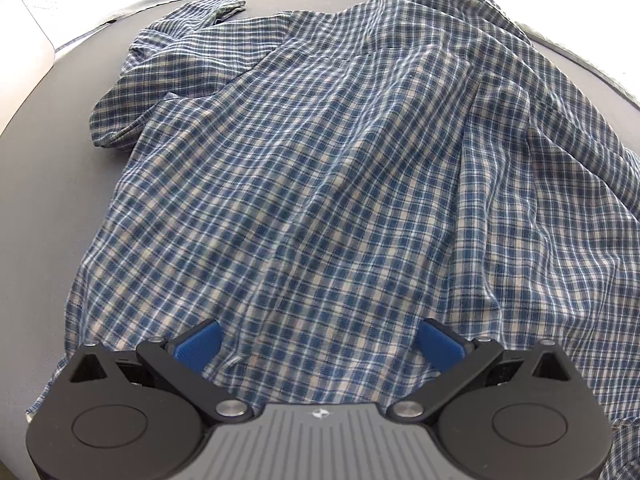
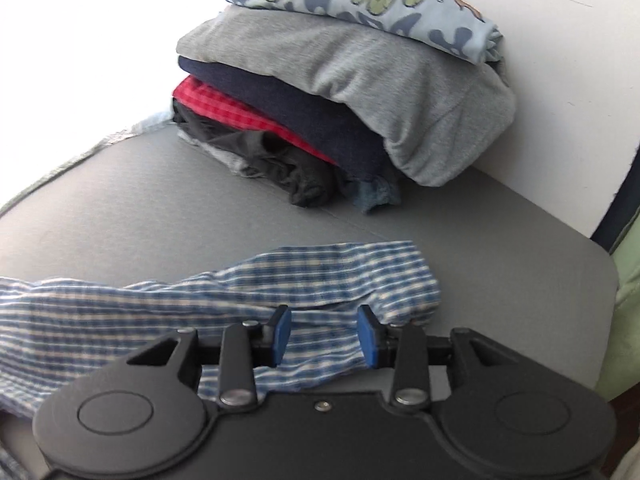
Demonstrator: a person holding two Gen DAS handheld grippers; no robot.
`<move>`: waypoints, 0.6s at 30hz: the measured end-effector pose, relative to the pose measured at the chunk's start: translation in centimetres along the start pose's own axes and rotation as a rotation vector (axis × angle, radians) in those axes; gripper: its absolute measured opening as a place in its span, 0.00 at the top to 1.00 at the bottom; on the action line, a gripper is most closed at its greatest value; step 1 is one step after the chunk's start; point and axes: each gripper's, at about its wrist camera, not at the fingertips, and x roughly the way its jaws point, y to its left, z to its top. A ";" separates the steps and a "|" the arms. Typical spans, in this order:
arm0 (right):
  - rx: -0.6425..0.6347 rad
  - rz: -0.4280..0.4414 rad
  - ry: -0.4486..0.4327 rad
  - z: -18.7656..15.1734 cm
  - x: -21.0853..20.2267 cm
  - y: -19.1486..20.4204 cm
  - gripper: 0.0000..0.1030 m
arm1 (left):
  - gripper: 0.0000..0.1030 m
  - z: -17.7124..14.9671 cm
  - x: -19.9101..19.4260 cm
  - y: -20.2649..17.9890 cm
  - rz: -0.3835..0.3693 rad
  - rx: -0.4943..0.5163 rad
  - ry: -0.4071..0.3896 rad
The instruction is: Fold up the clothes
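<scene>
A blue, white and tan plaid shirt [image 1: 320,152] lies spread and wrinkled over the grey table, one sleeve [image 1: 168,52] bunched at the far left. My left gripper [image 1: 320,340] hovers over the shirt's near hem with its blue pads [image 1: 200,344] far apart and nothing between them. In the right wrist view, the shirt's other sleeve [image 2: 280,276] trails across the table, its cuff end to the right. My right gripper [image 2: 324,330] is just over that sleeve, partly open; cloth shows below the gap, and the pads [image 2: 280,332] do not press on it.
A stack of folded clothes [image 2: 340,92] stands at the back of the grey table [image 2: 160,208], a cactus-print piece on top, against a white wall. The table's rounded corner and edge run at the right, with something green [image 2: 628,280] beyond it.
</scene>
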 end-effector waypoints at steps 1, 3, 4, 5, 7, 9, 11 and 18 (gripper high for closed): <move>-0.009 0.054 0.006 -0.3 -0.9 0.9 0.62 | 0.00 -0.3 -0.4 0.4 0.013 0.006 -0.014; -0.037 0.152 0.024 -1.2 -2.5 3.3 0.62 | 0.00 -1.1 -1.5 1.8 0.032 0.021 -0.052; -0.054 0.207 0.035 -1.8 -3.3 4.7 0.62 | 0.00 -1.3 -2.0 2.5 0.042 0.023 -0.065; -0.064 0.263 0.052 -2.4 -3.9 5.8 0.62 | 0.00 -1.8 -2.5 3.4 0.055 0.023 -0.079; -0.052 0.366 0.105 -3.7 -5.4 8.2 0.62 | 0.00 -2.9 -3.4 5.2 0.081 0.017 -0.099; -0.065 0.437 0.153 -4.9 -6.5 10.5 0.62 | 0.00 -3.8 -3.9 7.6 0.119 -0.002 -0.101; -0.111 0.494 0.178 -6.0 -7.7 12.9 0.62 | 0.00 -5.2 -4.6 9.3 0.152 -0.022 -0.092; -0.308 0.534 0.314 -10.8 -9.9 17.4 0.82 | 0.00 -8.4 -4.3 13.9 0.164 -0.048 -0.017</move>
